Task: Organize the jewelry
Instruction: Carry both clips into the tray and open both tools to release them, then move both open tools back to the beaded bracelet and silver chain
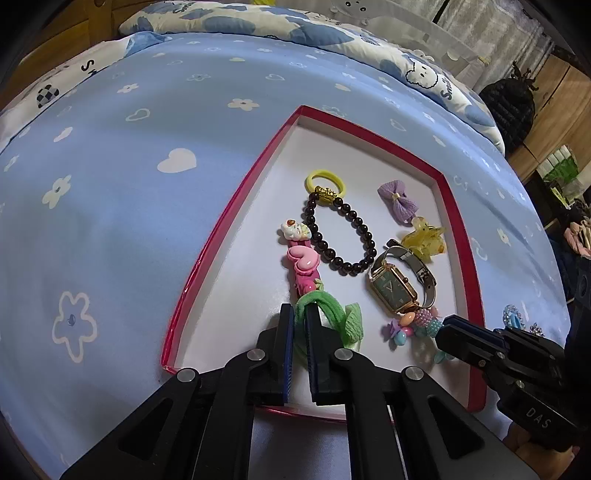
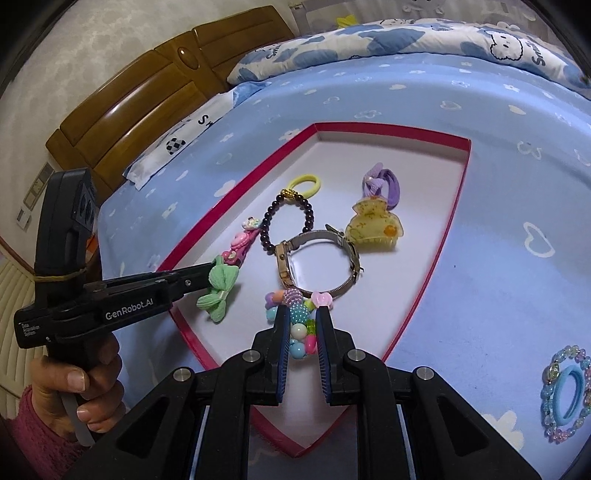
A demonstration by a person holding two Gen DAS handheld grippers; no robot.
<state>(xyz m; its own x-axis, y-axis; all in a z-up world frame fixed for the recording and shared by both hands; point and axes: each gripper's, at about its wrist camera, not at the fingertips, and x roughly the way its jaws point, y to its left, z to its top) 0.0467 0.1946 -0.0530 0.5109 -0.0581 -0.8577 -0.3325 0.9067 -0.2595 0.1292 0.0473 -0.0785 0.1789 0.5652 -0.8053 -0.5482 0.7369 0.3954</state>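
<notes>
A red-rimmed white tray (image 1: 236,206) (image 2: 458,184) lies on the blue bedsheet. My left gripper (image 1: 299,314) (image 2: 207,275) is shut on a green bow hair tie (image 1: 332,314) (image 2: 218,295) just above the tray's near left part. My right gripper (image 2: 301,317) (image 1: 441,325) is shut on a colourful bead bracelet (image 2: 301,325) (image 1: 417,325) at the tray's near edge. In the tray lie a dark bead bracelet (image 1: 343,236) (image 2: 288,218), a watch (image 1: 397,286) (image 2: 321,258), a pink clip (image 1: 303,262) (image 2: 240,243), a yellow claw clip (image 1: 421,238) (image 2: 373,225), a purple bow (image 1: 397,201) (image 2: 380,184) and a yellow hair tie (image 1: 325,181) (image 2: 304,184).
A clear bead bracelet with a blue hair tie (image 2: 565,395) lies on the sheet right of the tray; it also shows in the left wrist view (image 1: 515,319). A quilt (image 1: 295,26) lies at the bed's far side, and a wooden headboard (image 2: 147,85) stands on the left.
</notes>
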